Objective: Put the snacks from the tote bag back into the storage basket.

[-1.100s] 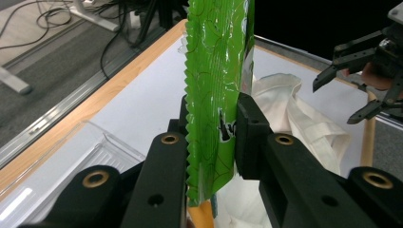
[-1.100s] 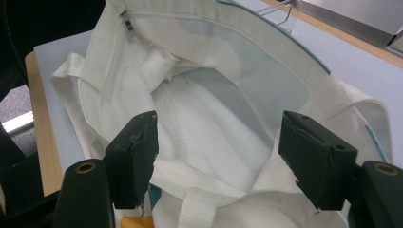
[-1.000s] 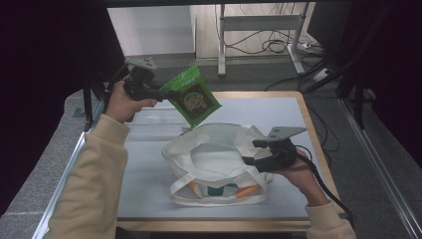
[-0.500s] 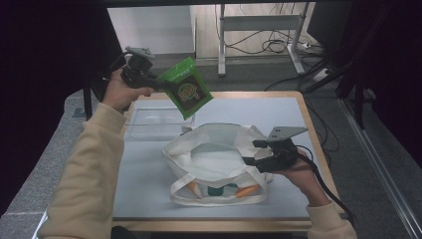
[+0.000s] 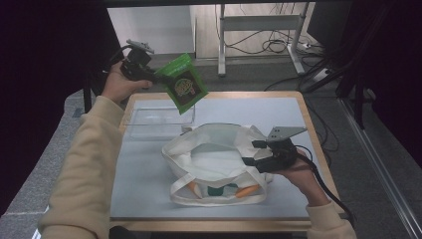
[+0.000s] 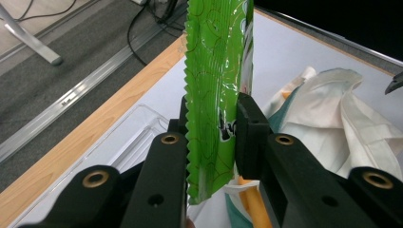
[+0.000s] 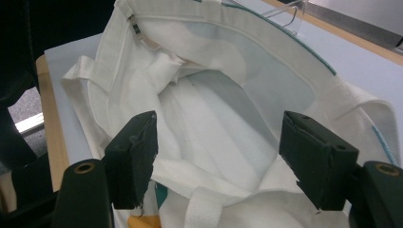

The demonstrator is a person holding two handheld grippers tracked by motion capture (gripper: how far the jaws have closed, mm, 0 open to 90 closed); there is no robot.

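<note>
My left gripper [image 5: 155, 77] is shut on one edge of a green snack packet [image 5: 184, 84], held in the air at the far left over a clear plastic tray [image 5: 149, 119]. In the left gripper view the packet [image 6: 216, 80] stands upright, pinched between the pads of that gripper [image 6: 211, 121]. A white cloth tote bag [image 5: 214, 159] lies on the table with its mouth gaping. My right gripper [image 5: 253, 153] hovers at the bag's right rim. In the right gripper view its jaws [image 7: 216, 142] stand wide apart over the bag's pale inside [image 7: 214, 95], gripping nothing.
The grey mat [image 5: 278, 109] covers a wood-edged table. Orange and teal shapes [image 5: 221, 190] show at the bag's near side. Cables and a metal stand's legs [image 5: 259, 40] lie on the floor beyond the table. Dark curtains flank both sides.
My left hand has carried the green packet a little to the left and farther from the bag, over the clear tray. The right gripper and the bag have stayed put.
</note>
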